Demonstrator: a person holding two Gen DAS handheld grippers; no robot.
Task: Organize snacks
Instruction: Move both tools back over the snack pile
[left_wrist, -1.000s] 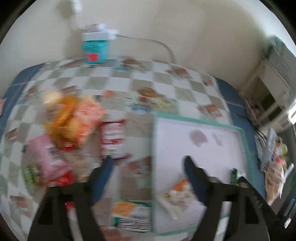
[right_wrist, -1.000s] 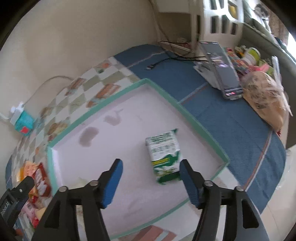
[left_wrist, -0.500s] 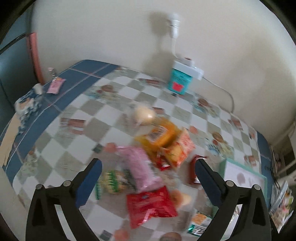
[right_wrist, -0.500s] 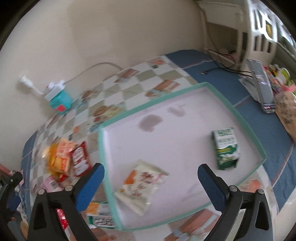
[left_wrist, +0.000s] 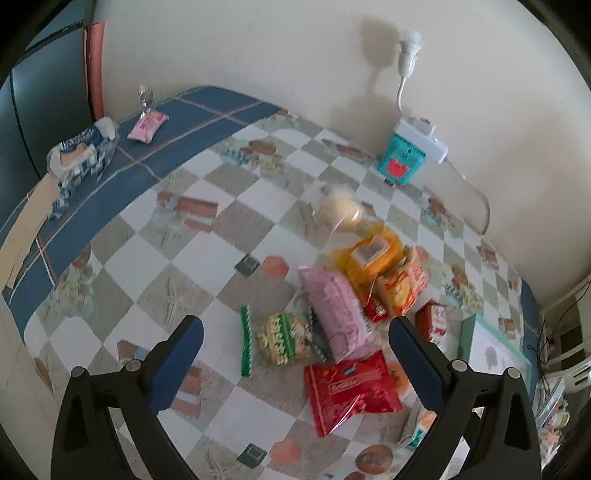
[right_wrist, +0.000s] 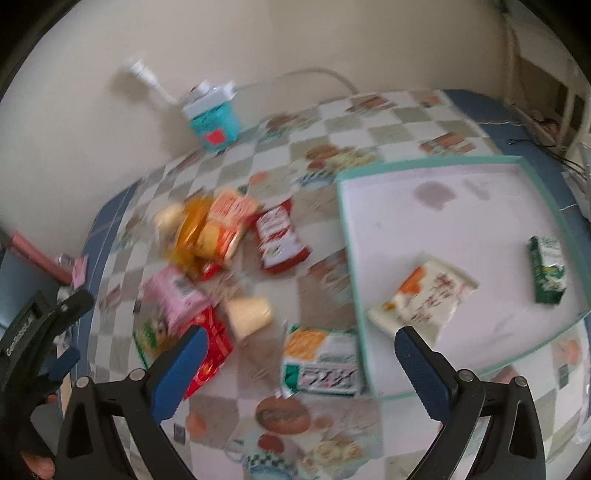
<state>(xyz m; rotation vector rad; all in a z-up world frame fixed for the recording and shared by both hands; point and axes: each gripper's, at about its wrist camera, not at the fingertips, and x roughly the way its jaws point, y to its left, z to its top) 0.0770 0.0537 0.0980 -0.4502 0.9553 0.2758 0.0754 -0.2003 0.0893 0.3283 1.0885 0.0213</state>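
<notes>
The left gripper (left_wrist: 291, 343), its blue-padded jaws spread wide and empty, now hangs over the loose heap of snack packets on the checked tablecloth (left_wrist: 177, 273); a second ago it was narrower and stood over the edge of the tray, above the cream-and-orange sachet. Between its fingers lie a green-striped clear bag of biscuits (left_wrist: 282, 338) and a long pink plastic packet (left_wrist: 338, 314); just nearer is a glossy red foil packet (left_wrist: 349, 387), and beyond them an orange-yellow pouch (left_wrist: 369, 258).

The right gripper (right_wrist: 295, 354) is likewise wide apart and holds nothing — a second ago its jaws were about half as open around the small green-and-white carton (right_wrist: 548, 269), which lies released near the right wall of the white, teal-rimmed tray (right_wrist: 347, 236). The cream-and-orange sachet (right_wrist: 424, 295) rests in the tray's near-left corner, well apart from the carton. This gripper has swung left, off the tray; under it is a white-and-green noodle packet with orange print (right_wrist: 321, 363), touching or just beside the tray's rim, and a pale yellow wedge-shaped packet (right_wrist: 249, 315).

Judging by this, two snacks are delivered and both tools have gone back for more; most of the pile is still outside the tray, so the task looks early. The noodle packet seems the right side's likeliest pick, the biscuits or pink packet the left's.
</notes>
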